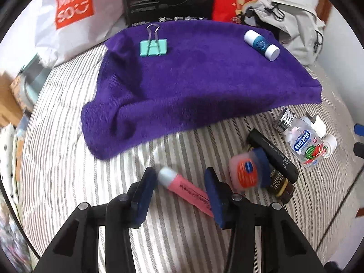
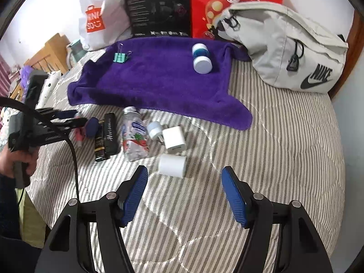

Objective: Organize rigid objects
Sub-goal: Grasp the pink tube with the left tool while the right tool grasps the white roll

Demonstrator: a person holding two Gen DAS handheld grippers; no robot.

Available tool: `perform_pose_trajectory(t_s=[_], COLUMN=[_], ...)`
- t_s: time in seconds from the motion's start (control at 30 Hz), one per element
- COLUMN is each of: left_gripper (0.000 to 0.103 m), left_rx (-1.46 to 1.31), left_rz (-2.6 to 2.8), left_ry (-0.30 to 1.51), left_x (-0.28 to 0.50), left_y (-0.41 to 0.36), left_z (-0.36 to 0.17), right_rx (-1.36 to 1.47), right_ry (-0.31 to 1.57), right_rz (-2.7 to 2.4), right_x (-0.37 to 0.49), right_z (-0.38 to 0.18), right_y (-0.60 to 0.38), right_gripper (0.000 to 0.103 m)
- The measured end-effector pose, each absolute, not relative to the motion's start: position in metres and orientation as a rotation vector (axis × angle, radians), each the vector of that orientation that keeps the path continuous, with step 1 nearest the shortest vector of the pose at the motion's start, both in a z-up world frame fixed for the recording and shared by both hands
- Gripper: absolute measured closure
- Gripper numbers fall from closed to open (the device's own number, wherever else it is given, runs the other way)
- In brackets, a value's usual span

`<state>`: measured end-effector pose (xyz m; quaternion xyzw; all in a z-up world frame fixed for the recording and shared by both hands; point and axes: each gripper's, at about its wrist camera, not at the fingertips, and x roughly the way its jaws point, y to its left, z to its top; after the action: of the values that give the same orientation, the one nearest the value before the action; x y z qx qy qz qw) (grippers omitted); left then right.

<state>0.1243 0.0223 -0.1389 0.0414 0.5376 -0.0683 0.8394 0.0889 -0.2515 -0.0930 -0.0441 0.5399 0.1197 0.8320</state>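
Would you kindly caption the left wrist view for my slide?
Open left gripper straddles a pink tube on the striped bedspread, below a purple towel.

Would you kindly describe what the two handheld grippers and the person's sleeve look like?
Both the left gripper and right gripper have black angular frames with round grey rivets and ribbed blue finger pads. A black cable trails from the left one. The sleeve is dark.
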Motion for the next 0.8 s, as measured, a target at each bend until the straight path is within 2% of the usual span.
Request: perform_pose_trajectory(t_s=[0.13, 0.27, 0.37, 0.4, 0.67, 0.73, 0.8], left_gripper=[0.051, 0.050, 0.062, 0.070, 0.072, 0.082, 0.084], left_rx=[0.068, 0.096, 0.071, 0.071, 0.116, 0.096, 0.098], left_rz=[-0.094, -0.098, -0.098, -0.098, -0.112, -0.119, -0.118], left_ry=[1.151, 1.132, 1.145, 1.142, 1.123, 1.129, 1.130], left_x=[0.117, 0.106, 0.098, 0.097, 0.100, 0.100, 0.098], left_y=[0.018, 0.020, 0.031, 0.034, 0.023, 0.023, 0.022], left_z=[-0.140, -0.141, -0.139, -0.139, -0.139, -0.138, -0.137], right_rx=[-0.077, -0.079, -0.082, -0.081, -0.059, -0.035, -0.021], right_ry=[1.158, 1.166, 1.167, 1.172, 1.179, 1.180, 1.182], right_rz=[0.240, 0.248, 0.257, 0.261, 0.261, 0.252, 0.249], right_x=[0.092, 0.092, 0.090, 0.090, 0.093, 0.095, 0.097], right_z=[-0.097, -0.100, -0.101, -0.103, -0.112, -0.116, -0.119], right_y=[-0.259, -0.259, -0.258, -0.258, -0.260, -0.263, -0.262], right_gripper=[0.036, 0.036, 0.036, 0.036, 0.036, 0.036, 0.036])
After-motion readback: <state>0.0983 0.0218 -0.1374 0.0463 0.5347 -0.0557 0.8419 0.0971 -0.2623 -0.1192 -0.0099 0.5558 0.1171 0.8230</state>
